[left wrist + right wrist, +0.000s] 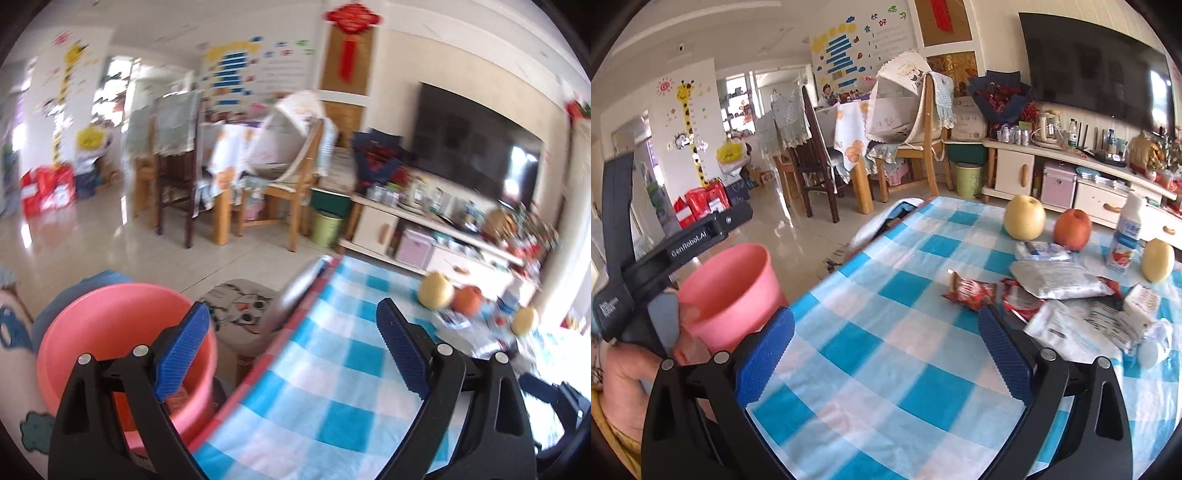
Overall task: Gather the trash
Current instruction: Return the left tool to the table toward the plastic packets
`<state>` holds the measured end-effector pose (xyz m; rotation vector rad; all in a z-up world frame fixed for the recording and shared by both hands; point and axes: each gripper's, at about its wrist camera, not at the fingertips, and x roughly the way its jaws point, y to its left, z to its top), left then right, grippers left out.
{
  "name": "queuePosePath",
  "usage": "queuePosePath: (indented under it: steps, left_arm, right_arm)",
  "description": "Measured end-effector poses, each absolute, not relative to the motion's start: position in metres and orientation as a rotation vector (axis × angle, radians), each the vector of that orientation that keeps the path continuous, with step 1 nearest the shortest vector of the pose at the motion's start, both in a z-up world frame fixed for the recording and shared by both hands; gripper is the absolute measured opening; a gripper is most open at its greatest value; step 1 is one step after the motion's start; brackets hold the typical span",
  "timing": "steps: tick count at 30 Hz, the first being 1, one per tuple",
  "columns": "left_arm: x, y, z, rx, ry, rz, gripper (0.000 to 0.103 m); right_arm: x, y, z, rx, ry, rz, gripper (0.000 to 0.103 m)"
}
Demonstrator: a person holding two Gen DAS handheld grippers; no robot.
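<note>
1. Counted on the table [871, 354] with its blue-and-white checked cloth: two yellow pears [1024, 220], one red apple [1072, 229], one white plastic bottle [1123, 239].
2. The trash is crinkled wrappers: two red foil ones [971, 291], several silver and white ones [1056, 278], heaped far right.
3. One smooth round pink plastic bin [733, 291] stands left, off the table.
4. Right claw [886, 354]: spread apart, empty, wrappers just beyond its right finger.
5. Left claw [291, 347]: spread apart, empty, its left finger over the bin.

Right gripper [886, 350] gapes over checkered tablecloth [871, 354].
</note>
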<state>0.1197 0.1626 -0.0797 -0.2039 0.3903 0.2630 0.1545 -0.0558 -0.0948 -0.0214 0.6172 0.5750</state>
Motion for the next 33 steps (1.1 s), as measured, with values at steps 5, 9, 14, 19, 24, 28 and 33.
queuePosePath:
  steps: [5,9,14,19,24,28,33]
  left_arm:
    - [0.122,0.138,-0.083,-0.198,0.405,0.193,0.092]
    - [0.122,0.128,-0.089,-0.216,0.423,0.173,0.092]
    - [0.123,0.117,-0.096,-0.217,0.460,0.158,0.092]
    - [0.121,0.097,-0.101,-0.178,0.478,0.128,0.092]
    - [0.123,0.073,-0.109,-0.131,0.515,0.090,0.092]
    - [0.126,0.054,-0.108,-0.099,0.531,0.040,0.092]
    - [0.144,0.031,-0.101,-0.120,0.569,-0.047,0.092]
  right_arm:
    - [0.148,-0.085,-0.098,-0.026,0.598,0.537,0.098]
    - [0.149,-0.111,-0.101,0.011,0.591,0.514,0.098]
    - [0.154,-0.134,-0.100,0.052,0.609,0.501,0.098]
    - [0.158,-0.155,-0.096,0.080,0.616,0.479,0.098]
    - [0.166,-0.187,-0.089,0.150,0.613,0.454,0.098]
    - [0.172,-0.216,-0.086,0.208,0.616,0.416,0.098]
    - [0.185,-0.264,-0.084,0.301,0.619,0.339,0.098]
